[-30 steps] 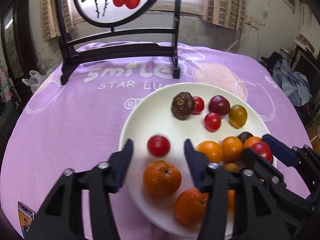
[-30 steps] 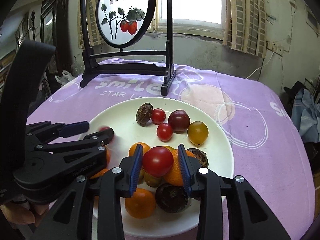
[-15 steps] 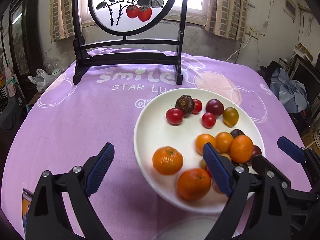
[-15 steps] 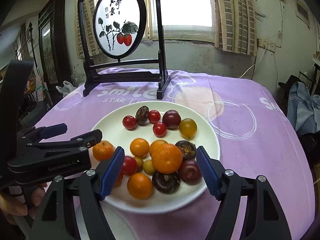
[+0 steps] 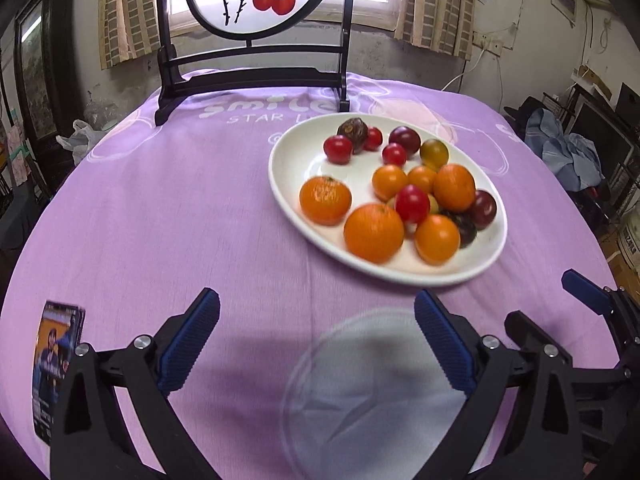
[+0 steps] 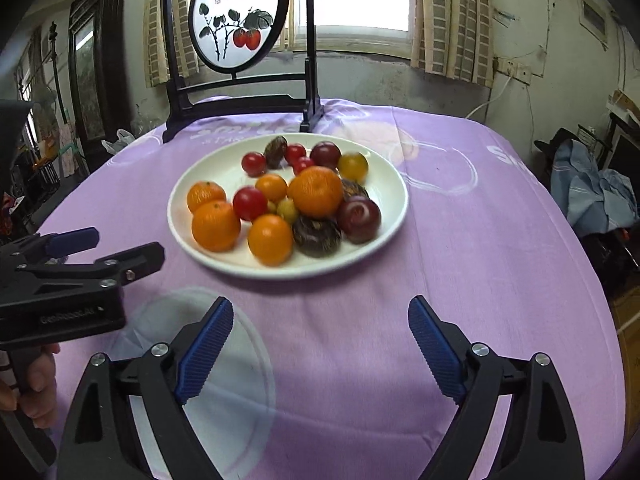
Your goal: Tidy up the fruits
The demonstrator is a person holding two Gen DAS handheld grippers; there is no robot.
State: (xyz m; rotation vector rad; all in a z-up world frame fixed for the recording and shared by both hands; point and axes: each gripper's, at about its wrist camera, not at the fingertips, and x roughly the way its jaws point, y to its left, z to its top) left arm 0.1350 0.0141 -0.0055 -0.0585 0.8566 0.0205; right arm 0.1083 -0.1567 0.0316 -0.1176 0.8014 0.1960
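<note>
Grippers both empty, jaws just opened wide, nothing between them.
I see left gripper (image 5: pixel 316 334) and right gripper (image 6: pixel 320 338) short of the plate (image 6: pixel 384 216); fruit lies ahead, nearer my right.

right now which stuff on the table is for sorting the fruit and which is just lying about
For the job:
white plate
oranges
red tomatoes
dark fruits
clear plate
left gripper and right gripper, both open

Lying about:
painted screen
booklet
</note>
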